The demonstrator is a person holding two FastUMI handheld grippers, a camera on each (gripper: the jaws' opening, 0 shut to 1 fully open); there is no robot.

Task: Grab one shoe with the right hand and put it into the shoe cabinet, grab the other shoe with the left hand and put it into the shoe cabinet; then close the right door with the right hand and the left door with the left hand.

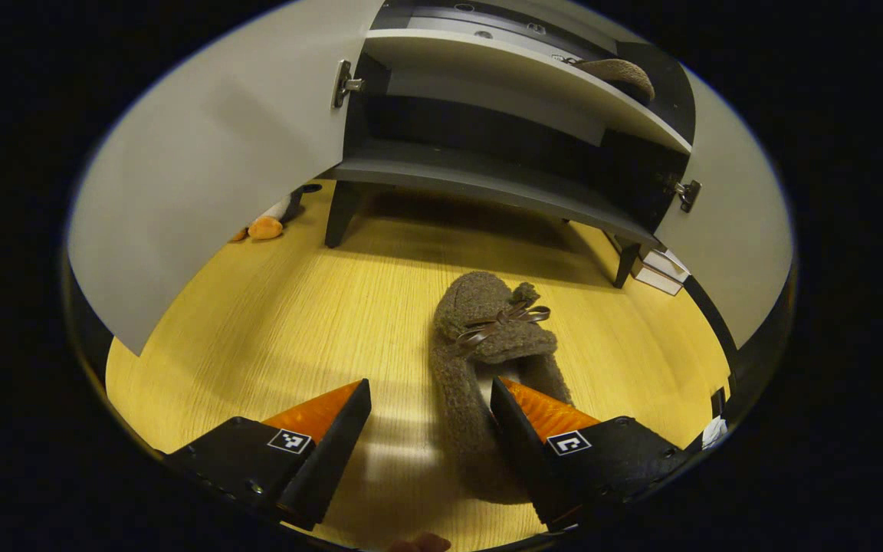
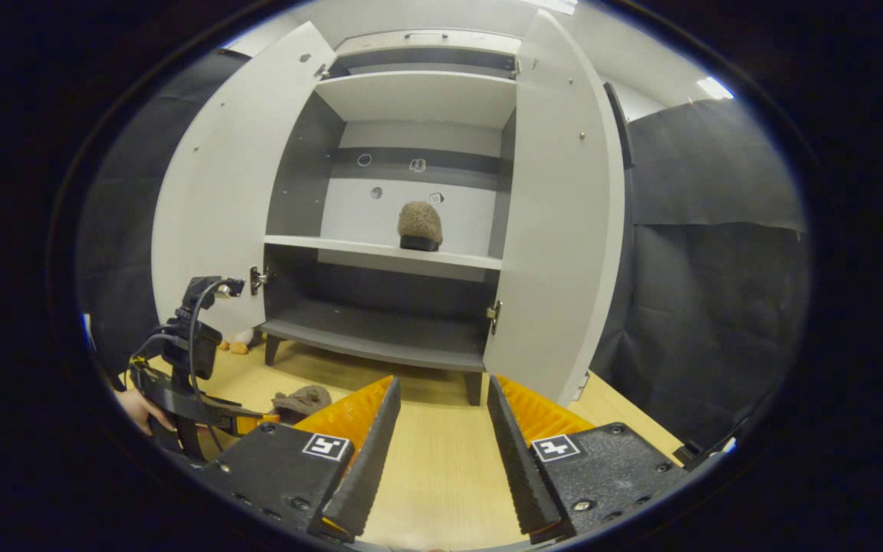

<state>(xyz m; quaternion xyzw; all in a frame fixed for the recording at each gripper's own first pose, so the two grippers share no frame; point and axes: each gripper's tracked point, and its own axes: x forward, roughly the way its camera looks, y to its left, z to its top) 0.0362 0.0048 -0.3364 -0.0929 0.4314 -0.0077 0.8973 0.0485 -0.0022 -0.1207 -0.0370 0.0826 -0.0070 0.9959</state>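
Left gripper [image 1: 430, 406] fingers spread wide, empty, straddling the shoe's [image 1: 487, 345] heel (long axis pointing toward the cabinet [image 1: 487, 176]).

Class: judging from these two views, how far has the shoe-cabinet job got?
Done: one shoe sits on the cabinet's middle shelf. In hand: the left gripper, jaws open, straddles one side of the second shoe on the floor. Left: shelve it, then close both doors. The right gripper is open.
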